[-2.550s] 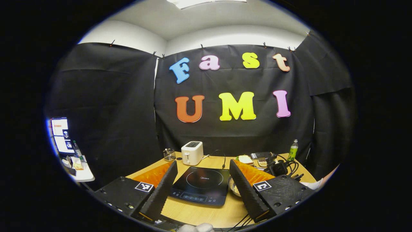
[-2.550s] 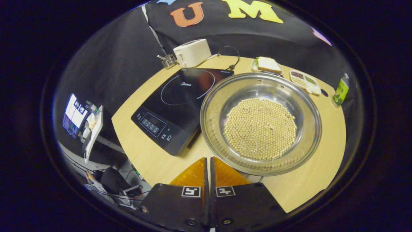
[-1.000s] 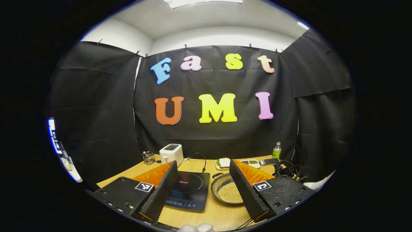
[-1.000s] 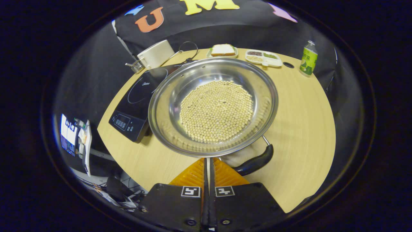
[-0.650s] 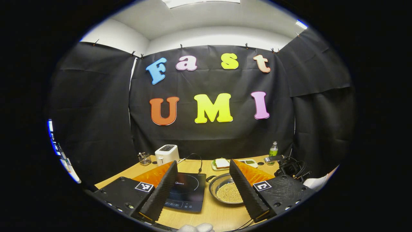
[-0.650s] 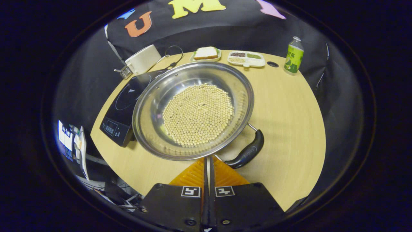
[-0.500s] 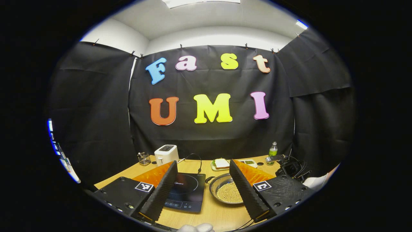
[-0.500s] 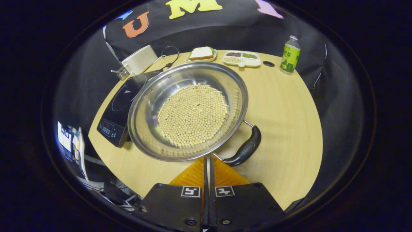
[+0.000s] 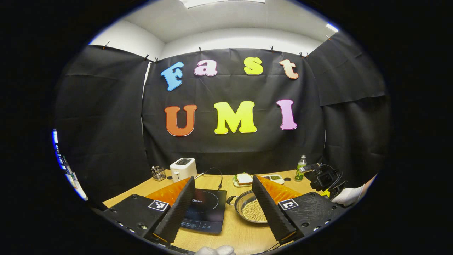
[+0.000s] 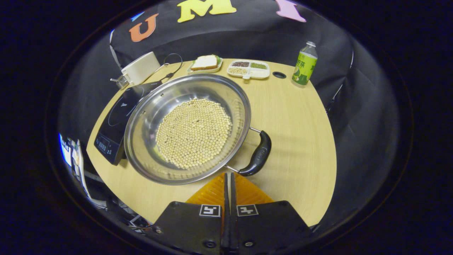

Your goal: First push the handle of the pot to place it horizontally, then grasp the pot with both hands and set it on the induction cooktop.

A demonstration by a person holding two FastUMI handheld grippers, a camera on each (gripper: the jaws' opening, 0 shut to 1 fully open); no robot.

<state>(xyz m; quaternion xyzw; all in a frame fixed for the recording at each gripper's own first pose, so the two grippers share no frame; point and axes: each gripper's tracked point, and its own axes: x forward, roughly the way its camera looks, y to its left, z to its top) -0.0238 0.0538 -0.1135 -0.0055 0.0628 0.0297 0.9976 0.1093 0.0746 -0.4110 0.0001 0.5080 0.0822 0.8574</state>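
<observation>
- In the right gripper view the pot, a steel pan holding pale beans, now sits left of centre with its near handle fully shown at about 4 o'clock of the rim; a moment ago that handle lay closer under the fingertips, and earlier still it was out of sight.
- The right hand-held gripper has drawn back and swung right; its fingers are clenched together on nothing, the tips just short of the handle's near end.
- My reading: the handle push is either being lined up or just done; the two-handed grasp has not begun.
- The left hand-held gripper is spread wide and empty, held back from the bench, its view having shifted only slightly.
- The pot rests on the bench, its rim overlapping the right edge of the induction cooktop, which lies at 9 to 10 o'clock of it.
- Around the far edge: a toaster, a sandwich plate, a divided dish, a green bottle.
- None blocks the short slide left; the cooktop's raised edge and the loose beans call for a level lift.
</observation>
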